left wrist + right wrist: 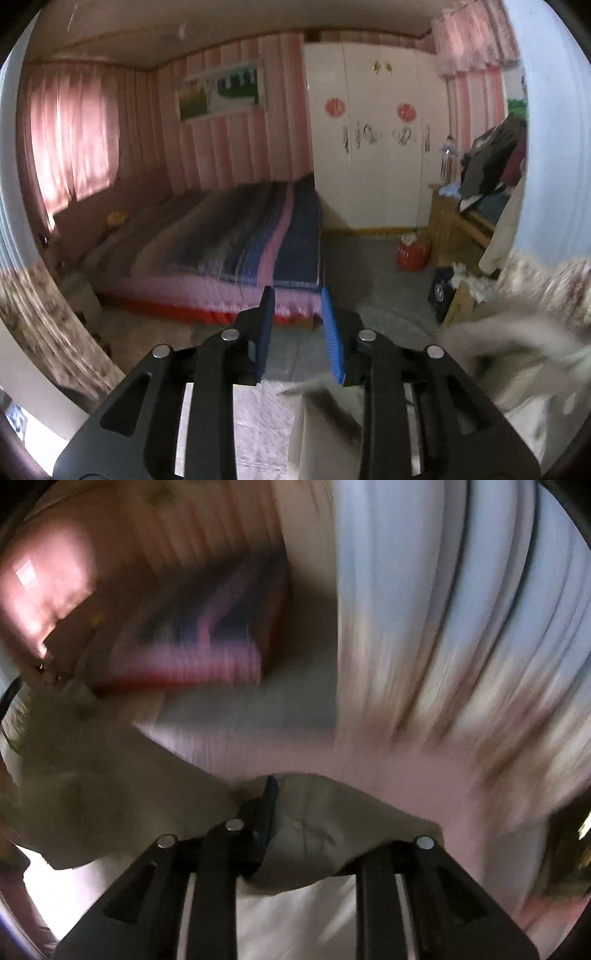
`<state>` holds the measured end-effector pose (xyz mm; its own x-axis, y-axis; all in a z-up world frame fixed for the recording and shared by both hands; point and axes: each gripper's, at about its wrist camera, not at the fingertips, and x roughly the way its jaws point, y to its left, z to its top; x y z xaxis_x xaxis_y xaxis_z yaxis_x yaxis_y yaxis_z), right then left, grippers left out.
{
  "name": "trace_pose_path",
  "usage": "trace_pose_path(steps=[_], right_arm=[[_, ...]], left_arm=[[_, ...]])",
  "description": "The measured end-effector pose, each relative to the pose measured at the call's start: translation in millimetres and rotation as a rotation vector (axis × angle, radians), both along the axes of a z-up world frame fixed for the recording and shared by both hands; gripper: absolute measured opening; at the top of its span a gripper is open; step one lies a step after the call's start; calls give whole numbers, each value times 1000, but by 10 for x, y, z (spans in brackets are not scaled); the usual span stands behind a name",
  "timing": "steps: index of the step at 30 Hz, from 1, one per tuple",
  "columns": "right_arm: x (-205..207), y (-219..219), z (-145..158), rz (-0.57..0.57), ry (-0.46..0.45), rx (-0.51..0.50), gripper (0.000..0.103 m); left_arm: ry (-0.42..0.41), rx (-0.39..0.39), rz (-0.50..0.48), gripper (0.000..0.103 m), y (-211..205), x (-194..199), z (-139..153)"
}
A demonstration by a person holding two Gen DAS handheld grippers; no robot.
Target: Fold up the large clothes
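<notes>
We look into a bedroom with pink striped walls. The largest thing is a bed (236, 236) under a striped blue, pink and grey cover, running from the near floor back toward a pink-curtained window (70, 147). To its right stands a white wardrobe (373, 147), then a wooden unit heaped with dark clothes (491, 162), and a small red container (413, 253) on the grey floor.

Close below us lies the beige garment (325, 823), spread on a pale pink surface (406, 760). In the right wrist view it stretches across the picture, its long axis running left to right; heavy blur hides which end is which. In the left wrist view a blurred fold of it (517, 343) trails off to the right.

Our left gripper (297, 336) has its blue pads parted, with nothing between them. Our right gripper (295, 812) has cloth bunched over it; one dark finger (267, 805) shows, the other is covered, so we cannot tell whether it pinches the cloth.
</notes>
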<state>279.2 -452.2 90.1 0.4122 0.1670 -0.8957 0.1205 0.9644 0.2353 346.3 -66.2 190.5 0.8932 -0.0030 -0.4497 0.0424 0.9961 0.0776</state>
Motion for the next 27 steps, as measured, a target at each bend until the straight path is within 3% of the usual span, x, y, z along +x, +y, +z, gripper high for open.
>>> trace_pose_path(steps=[1,2,3,6,10,12,14,16,17,18,20,23,27], right_arm=[[88,28,-320,20,63,7,34],[168,104,-617,63,83,-55,44],[211,147,-773,81,78,-114,60],[296,98,-1018,38,-1,-216,65],[307,-54,-1003,-32,-125,-170,70],[274,-268,-1066,-87,-164,-35,77],[201,-579,-1209,-172,-176,213,80],[96,-765,-1430,-210,-132,363,80],[67,-732,-1460,-191,-107,330,80],[-6,-628,-1475,-135,-85,226,80],[-219,-425,-1438,-51,-113,87,80],[-704,-230,-1363,-33,-179,0,84],[-1406,107,-1210,27,-254,-156,88]], left_arm=[[15,8,-10,27,-8,54,-143],[30,11,-27,28,-10,89,-293],[34,10,-31,30,0,92,-360],[39,9,-48,32,34,15,-555],[55,-5,-80,46,92,-244,-917],[65,-19,-97,48,126,-394,-1125],[82,-27,-114,48,122,-524,-1306],[86,-36,-120,48,138,-706,-1506],[92,-38,-125,48,141,-808,-1617],[94,-43,-123,48,138,-889,-1686],[104,-48,-125,48,133,-1057,-1846],[141,-77,-138,49,140,-1360,-2120],[157,-67,-153,63,97,-1835,-2319]])
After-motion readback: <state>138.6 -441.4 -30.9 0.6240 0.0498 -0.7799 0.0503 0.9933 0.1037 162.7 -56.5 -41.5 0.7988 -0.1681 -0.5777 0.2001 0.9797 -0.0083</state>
